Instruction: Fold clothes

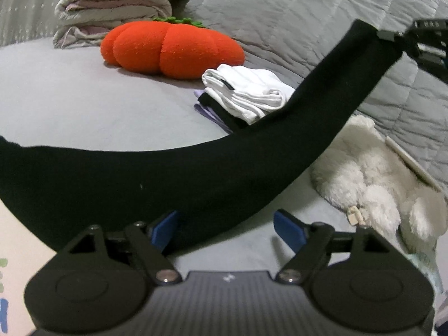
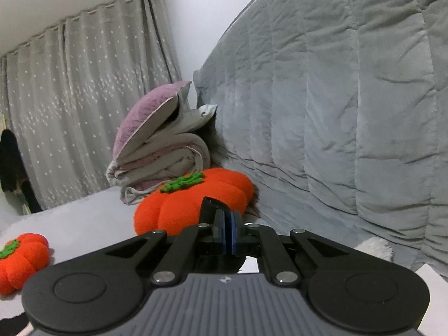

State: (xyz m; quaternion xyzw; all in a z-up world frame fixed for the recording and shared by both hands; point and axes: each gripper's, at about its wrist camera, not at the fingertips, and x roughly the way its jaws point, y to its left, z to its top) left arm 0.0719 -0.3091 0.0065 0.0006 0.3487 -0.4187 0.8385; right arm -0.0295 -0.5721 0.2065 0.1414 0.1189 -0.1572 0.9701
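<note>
Black garment (image 1: 173, 168) is hanging unfolded, right gripper (image 2: 227, 233) pinching its corner, left gripper (image 1: 226, 229) spread; folded pile (image 1: 246, 95) is waiting.

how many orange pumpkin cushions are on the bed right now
2. The big cushion lies in front of the folded blankets, beside the grey quilt. The small cushion sits at the right wrist view's lower left. Others may be hidden.

Black garment (image 1: 173, 168); white folded clothes (image 1: 246, 92) over a lilac piece (image 1: 205, 112); orange pumpkin cushion (image 1: 170, 47) with green stalk; second orange cushion (image 2: 19, 260); grey quilted duvet (image 2: 350, 98); grey bed sheet (image 1: 84, 98); white fluffy plush (image 1: 372, 179); grey curtain (image 2: 84, 106) with white star pattern; blue claw pads (image 1: 288, 229).
</note>
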